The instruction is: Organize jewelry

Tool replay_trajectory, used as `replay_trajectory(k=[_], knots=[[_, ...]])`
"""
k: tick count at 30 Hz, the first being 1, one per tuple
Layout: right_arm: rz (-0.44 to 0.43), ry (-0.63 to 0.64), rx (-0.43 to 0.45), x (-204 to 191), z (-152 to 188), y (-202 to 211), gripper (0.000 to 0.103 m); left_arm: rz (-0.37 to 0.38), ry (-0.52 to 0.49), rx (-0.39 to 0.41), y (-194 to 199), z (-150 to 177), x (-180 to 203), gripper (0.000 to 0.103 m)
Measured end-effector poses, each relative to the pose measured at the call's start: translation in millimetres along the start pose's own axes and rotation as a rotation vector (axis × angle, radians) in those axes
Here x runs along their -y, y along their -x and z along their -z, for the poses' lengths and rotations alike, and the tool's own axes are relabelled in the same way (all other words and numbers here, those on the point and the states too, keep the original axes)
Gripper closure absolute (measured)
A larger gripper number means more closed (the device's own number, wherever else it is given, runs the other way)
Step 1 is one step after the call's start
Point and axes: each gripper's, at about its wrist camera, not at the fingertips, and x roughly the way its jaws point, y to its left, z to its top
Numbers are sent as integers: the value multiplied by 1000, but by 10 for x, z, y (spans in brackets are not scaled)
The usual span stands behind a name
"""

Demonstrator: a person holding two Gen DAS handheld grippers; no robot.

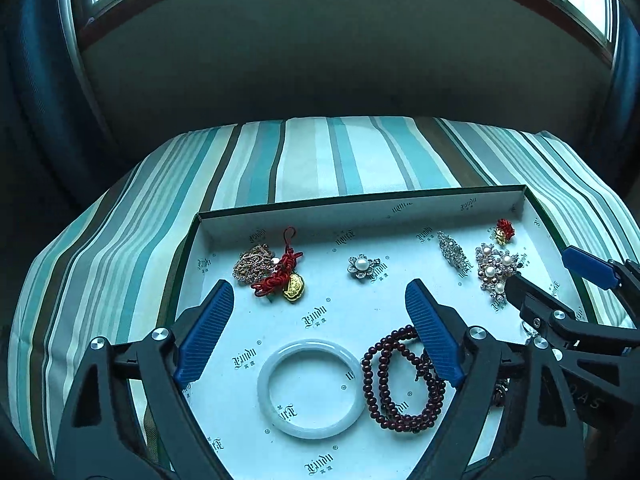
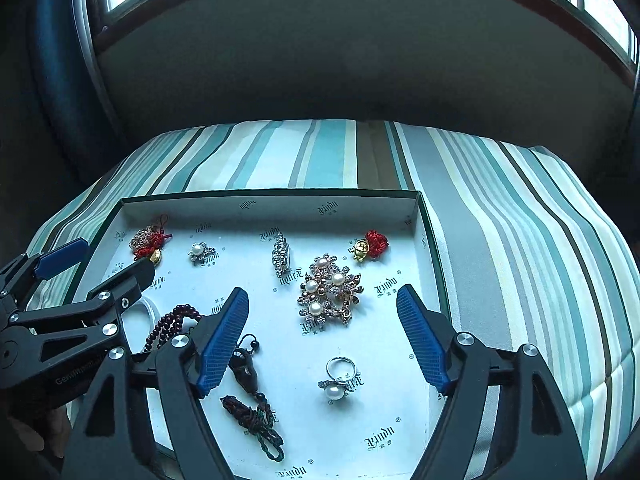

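Nearest, the left gripper [image 1: 320, 332] hangs with jaws wide and empty over the white bangle [image 1: 311, 388] and dark red beads [image 1: 400, 384] in the box lid [image 1: 360, 216]. The right gripper [image 2: 322, 340], likewise spread and empty, stands above the pearl ring [image 2: 338, 380]; a dark tassel charm [image 2: 250, 404], possibly corded, lies beside its left pad. Farther in sit the pearl brooch [image 2: 330, 294] and, near the lid's far-left corner, the red knot charm [image 1: 280, 276]. Striped cloth [image 1: 320, 156] lies beyond.

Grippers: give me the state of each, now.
Left gripper: open, holding nothing, above the white bangle.
Right gripper: open, holding nothing, above the pearl ring.

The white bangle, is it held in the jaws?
No, the bangle lies flat in the box, with the left gripper open above it.
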Motion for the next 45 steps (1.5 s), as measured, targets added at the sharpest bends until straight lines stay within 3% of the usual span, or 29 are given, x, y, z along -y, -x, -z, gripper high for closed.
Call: replay_trajectory(k=[13, 27, 45], knots=[[10, 33, 51, -201, 488, 690, 28, -15, 61, 67, 870, 553, -203, 15], [-3, 80, 202, -405, 611, 1597, 27, -29, 100, 191, 1785, 781, -342, 11], [-9, 105, 269, -503, 710, 1940, 27, -35, 116, 231, 2082, 897, -379, 11]])
